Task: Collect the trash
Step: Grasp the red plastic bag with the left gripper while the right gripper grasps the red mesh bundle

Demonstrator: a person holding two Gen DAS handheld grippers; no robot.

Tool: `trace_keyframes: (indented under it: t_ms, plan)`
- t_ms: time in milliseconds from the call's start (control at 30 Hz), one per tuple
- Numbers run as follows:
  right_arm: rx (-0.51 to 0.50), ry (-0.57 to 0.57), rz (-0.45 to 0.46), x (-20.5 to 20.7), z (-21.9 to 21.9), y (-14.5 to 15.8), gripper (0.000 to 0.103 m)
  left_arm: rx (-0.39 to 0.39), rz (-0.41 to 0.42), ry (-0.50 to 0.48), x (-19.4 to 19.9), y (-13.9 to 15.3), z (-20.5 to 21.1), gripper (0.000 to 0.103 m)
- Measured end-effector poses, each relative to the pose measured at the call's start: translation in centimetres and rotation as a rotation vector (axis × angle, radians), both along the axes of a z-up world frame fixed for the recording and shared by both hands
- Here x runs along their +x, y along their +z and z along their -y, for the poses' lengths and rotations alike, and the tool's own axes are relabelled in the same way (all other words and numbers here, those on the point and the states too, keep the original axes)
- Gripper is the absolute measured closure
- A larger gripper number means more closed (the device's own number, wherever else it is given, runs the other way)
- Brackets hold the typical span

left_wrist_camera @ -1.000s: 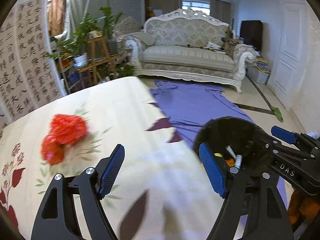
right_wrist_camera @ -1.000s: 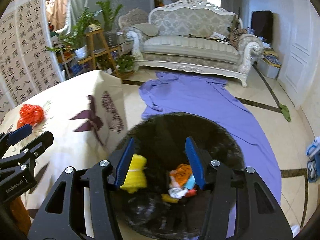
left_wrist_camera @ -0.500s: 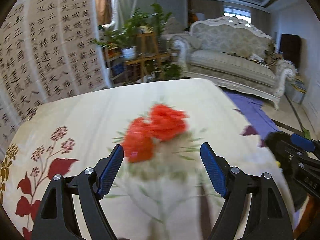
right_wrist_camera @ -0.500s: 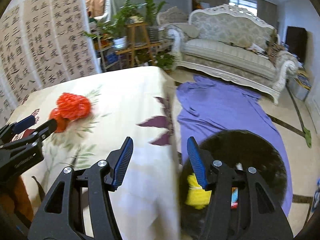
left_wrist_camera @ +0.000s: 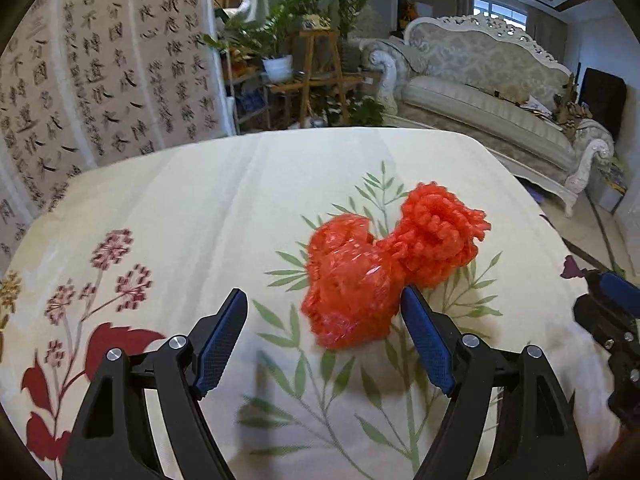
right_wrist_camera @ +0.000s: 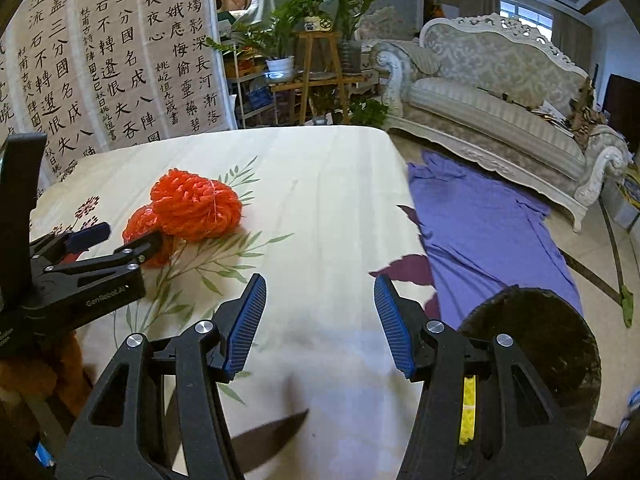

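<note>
1. Left gripper (left_wrist_camera: 322,330) is over the cream floral tablecloth (left_wrist_camera: 192,216), jaws spread wide and holding nothing. The red crumpled plastic mesh bundle (left_wrist_camera: 352,284) sits just ahead, its near edge against the right-hand blue pad, no squeeze on it yet.
2. Beside that bundle, touching it, lies the orange-red coil of knotted plastic rope (left_wrist_camera: 436,236). Both rest on the table, uncollected.
3. Right gripper (right_wrist_camera: 320,322) hangs near the table's edge, jaws about half open with only cloth showing between them, well apart from the red pieces.
4. Down on the floor, the round black trash bin (right_wrist_camera: 544,344) stands by the purple sheet (right_wrist_camera: 480,224). A yellow scrap (right_wrist_camera: 468,408) shows inside it, so some trash looks binned.
5. My read: well under way, but these two red items remain to be grabbed and dropped in. Nothing else loose shows on the table.
</note>
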State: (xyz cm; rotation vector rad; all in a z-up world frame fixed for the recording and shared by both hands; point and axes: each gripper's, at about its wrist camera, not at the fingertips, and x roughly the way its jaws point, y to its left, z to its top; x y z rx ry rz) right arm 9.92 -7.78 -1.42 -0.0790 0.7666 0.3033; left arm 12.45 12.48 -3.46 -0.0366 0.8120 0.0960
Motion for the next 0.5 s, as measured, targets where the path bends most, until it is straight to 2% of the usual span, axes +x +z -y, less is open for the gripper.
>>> trace_keyframes:
  t_ms: [67, 133, 167, 300, 500]
  plan:
    - [-0.002, 0.006, -0.002, 0.2, -0.4, -0.1, 0.048, -0.012, -0.007, -0.021, 0.2, 0.0, 0.1, 0.035]
    - [-0.003, 0.011, -0.003, 0.4, -0.8, -0.1, 0.048, -0.020, -0.023, -0.045, 0.4, -0.2, 0.2, 0.053]
    - [-0.004, 0.015, -0.005, 0.5, -1.0, -0.2, 0.048, -0.028, -0.030, -0.050, 0.5, -0.3, 0.2, 0.059]
    - [-0.005, 0.030, -0.007, 0.7, -1.7, -0.1, 0.048, -0.055, -0.030, -0.056, 0.5, -0.3, -0.2, 0.063]
    - [0.000, 0.055, -0.008, 1.0, -3.1, 0.0, 0.048, -0.051, -0.025, -0.027, -0.5, -0.1, -0.9, 0.064]
